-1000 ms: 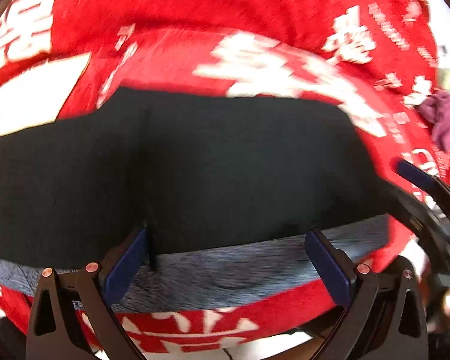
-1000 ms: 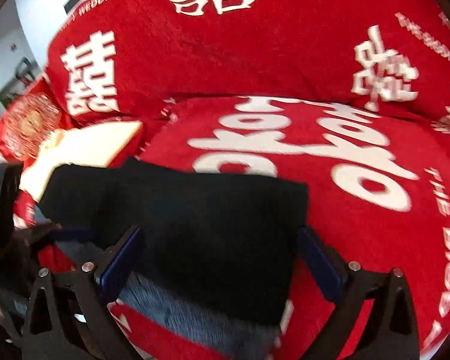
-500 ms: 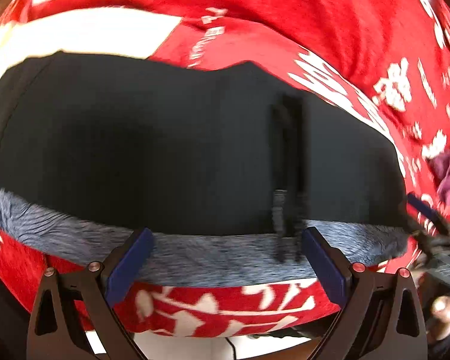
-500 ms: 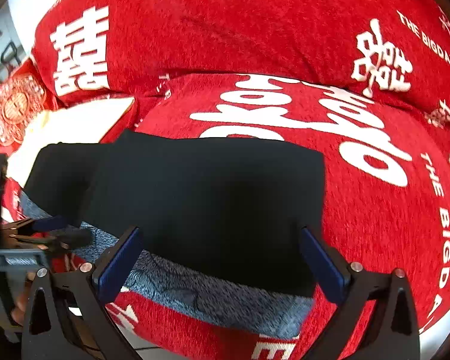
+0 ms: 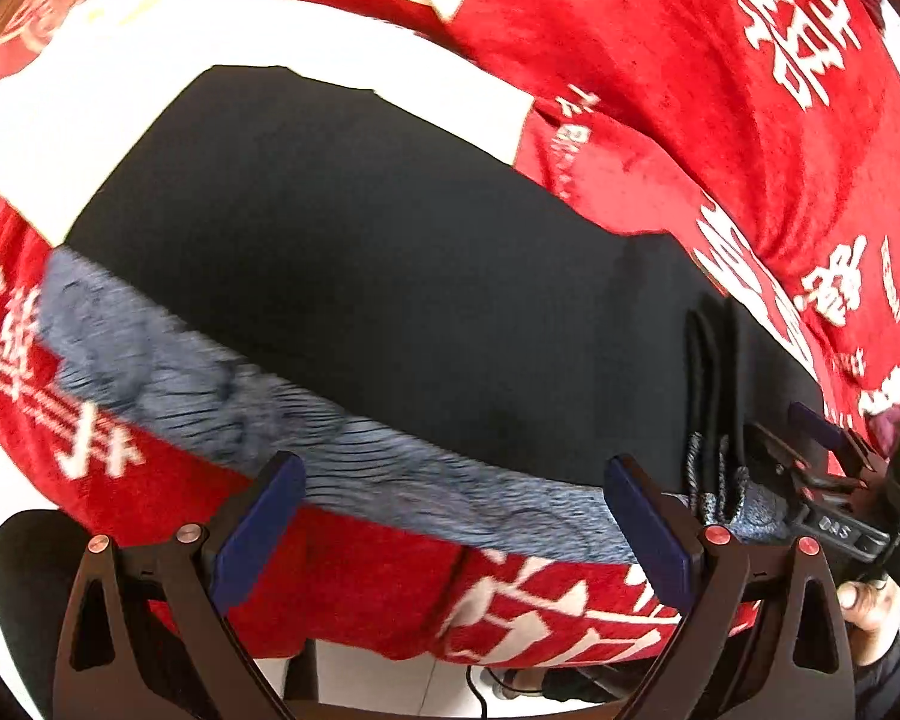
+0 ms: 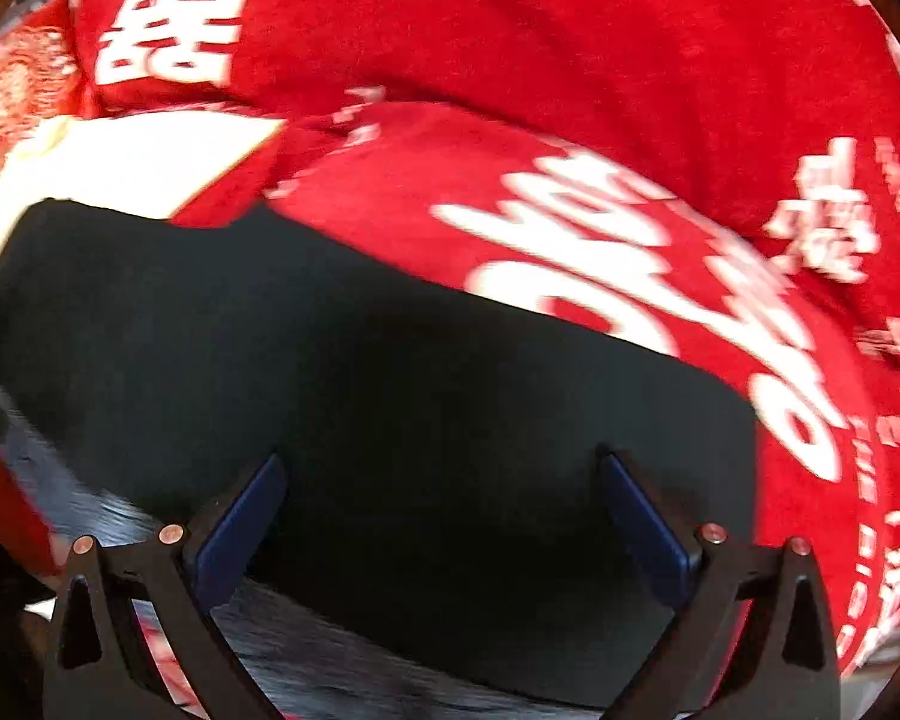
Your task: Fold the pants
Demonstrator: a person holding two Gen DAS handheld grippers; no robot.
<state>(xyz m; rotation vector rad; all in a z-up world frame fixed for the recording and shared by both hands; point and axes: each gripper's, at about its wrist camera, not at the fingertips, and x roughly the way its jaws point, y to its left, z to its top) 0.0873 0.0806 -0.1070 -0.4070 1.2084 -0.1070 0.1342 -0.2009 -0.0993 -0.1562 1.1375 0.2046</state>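
Now both open tools have shifted leftward along the pants (image 5: 390,312).

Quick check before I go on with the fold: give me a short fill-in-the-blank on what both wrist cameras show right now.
1. The black pants lie on a cover whose main colour is ____.
2. The left gripper has its jaws ____, with nothing between them.
3. Along the near edge of the pants, the fleecy lining showing is ____ in colour.
4. The pads of the right gripper are dark ____.

Missing words: red; open; grey; blue
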